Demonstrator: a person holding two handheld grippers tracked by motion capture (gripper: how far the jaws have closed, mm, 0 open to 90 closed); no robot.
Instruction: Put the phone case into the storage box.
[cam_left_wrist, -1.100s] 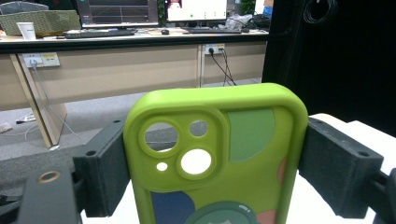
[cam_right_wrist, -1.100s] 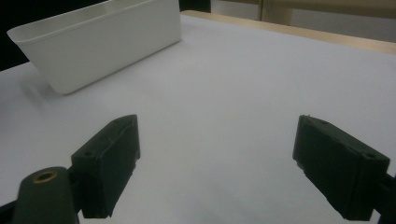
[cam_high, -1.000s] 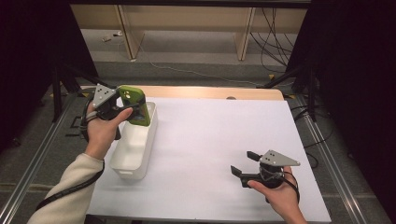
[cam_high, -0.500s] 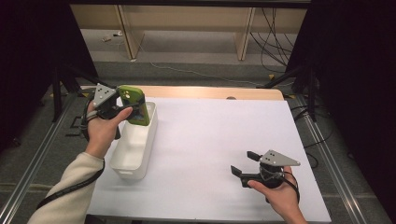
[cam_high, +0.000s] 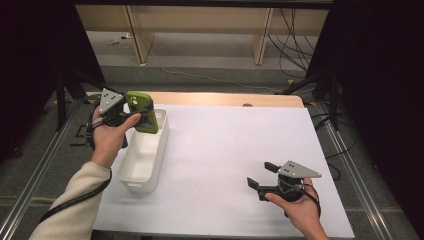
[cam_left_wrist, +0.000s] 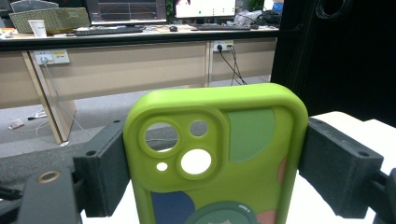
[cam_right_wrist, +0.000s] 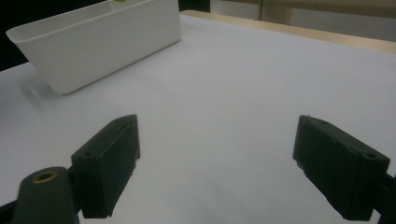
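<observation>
Left gripper (cam_high: 142, 116) raised, clamping phone case (cam_left_wrist: 215, 163)

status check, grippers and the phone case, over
Left gripper clamped on green phone case, above white bin. Right gripper open, empty, low over the table. Nothing in the way.

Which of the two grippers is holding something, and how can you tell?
The left gripper, above the white bin: its jaws press the sides of a green phone case. The right gripper rests low over the white table, jaws apart with nothing between.
</observation>
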